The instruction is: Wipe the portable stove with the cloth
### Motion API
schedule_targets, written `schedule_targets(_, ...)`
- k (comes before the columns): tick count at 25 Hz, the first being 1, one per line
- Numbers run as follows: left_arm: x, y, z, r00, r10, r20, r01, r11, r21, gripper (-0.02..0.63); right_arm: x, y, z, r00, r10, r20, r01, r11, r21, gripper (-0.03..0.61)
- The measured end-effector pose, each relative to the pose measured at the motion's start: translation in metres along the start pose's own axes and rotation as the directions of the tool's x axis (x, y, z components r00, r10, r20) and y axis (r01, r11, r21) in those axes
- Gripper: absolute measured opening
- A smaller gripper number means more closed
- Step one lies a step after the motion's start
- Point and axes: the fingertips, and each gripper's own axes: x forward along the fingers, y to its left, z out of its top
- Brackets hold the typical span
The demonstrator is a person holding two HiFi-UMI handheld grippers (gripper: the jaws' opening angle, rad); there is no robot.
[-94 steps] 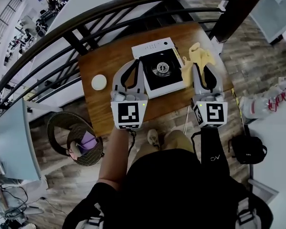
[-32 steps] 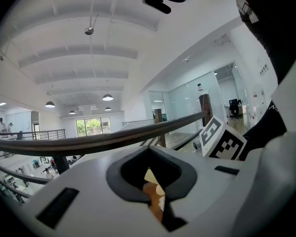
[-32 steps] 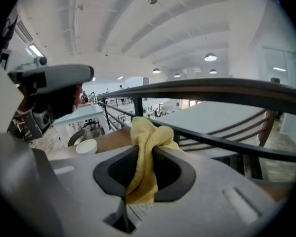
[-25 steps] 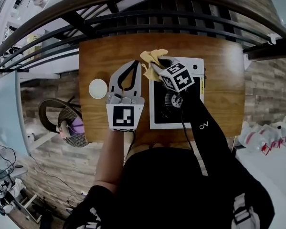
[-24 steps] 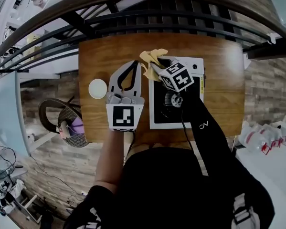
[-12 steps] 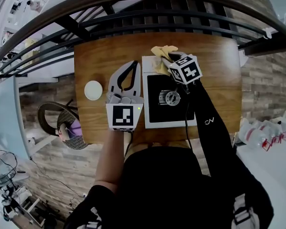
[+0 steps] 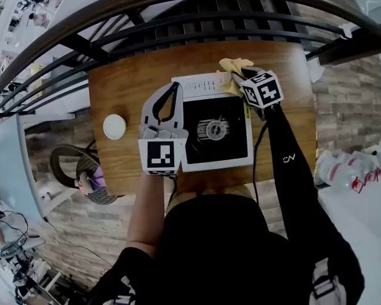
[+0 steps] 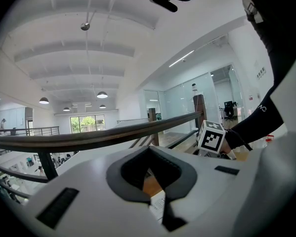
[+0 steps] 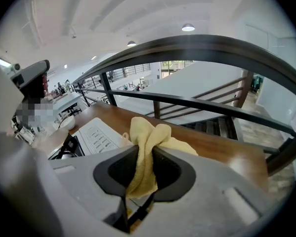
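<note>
The right gripper (image 7: 243,79) has its fingers pinched tight on a fold of the yellow cloth (image 7: 234,67). The cloth sits on the portable stove (image 7: 231,142) at its far right corner, over the white vented strip. The left gripper (image 7: 173,88) lies along the stove's left edge on the wooden table (image 7: 123,84), fingers together with nothing between them. I'd say the wiping is at the back edge. To do it well, press the bunch flatter so more cloth meets the surface, sweep overlapping strokes across the black top, skirt the burner (image 7: 214,129) rather than snag it, and brace the stove with the left
</note>
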Motion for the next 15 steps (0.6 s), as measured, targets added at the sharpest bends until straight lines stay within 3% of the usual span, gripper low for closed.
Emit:
schedule_targets(6, 0.007, -0.015, 0.004, 1.000, 0.004, -0.006, -0.004, 1.000, -0.002, 0.006, -0.018, -0.047, -0.028, 0.994, -0.101, -0.033, 0.104, 0.990, 0.096, 0.079)
schedule_targets(9, 0.007, -0.023, 0.004, 1.000, 0.010, -0.011, -0.010, 1.000, -0.002, 0.006, -0.019, -0.047, -0.038, 0.996, -0.083, -0.020, 0.085, 0.988, 0.126, 0.079)
schedule_targets(15, 0.002, -0.035, -0.003, 0.999, 0.022, -0.025, -0.022, 1.000, -0.004, 0.006, -0.027, -0.035, -0.050, 0.999, -0.051, -0.002, 0.051, 0.994, 0.092, 0.079)
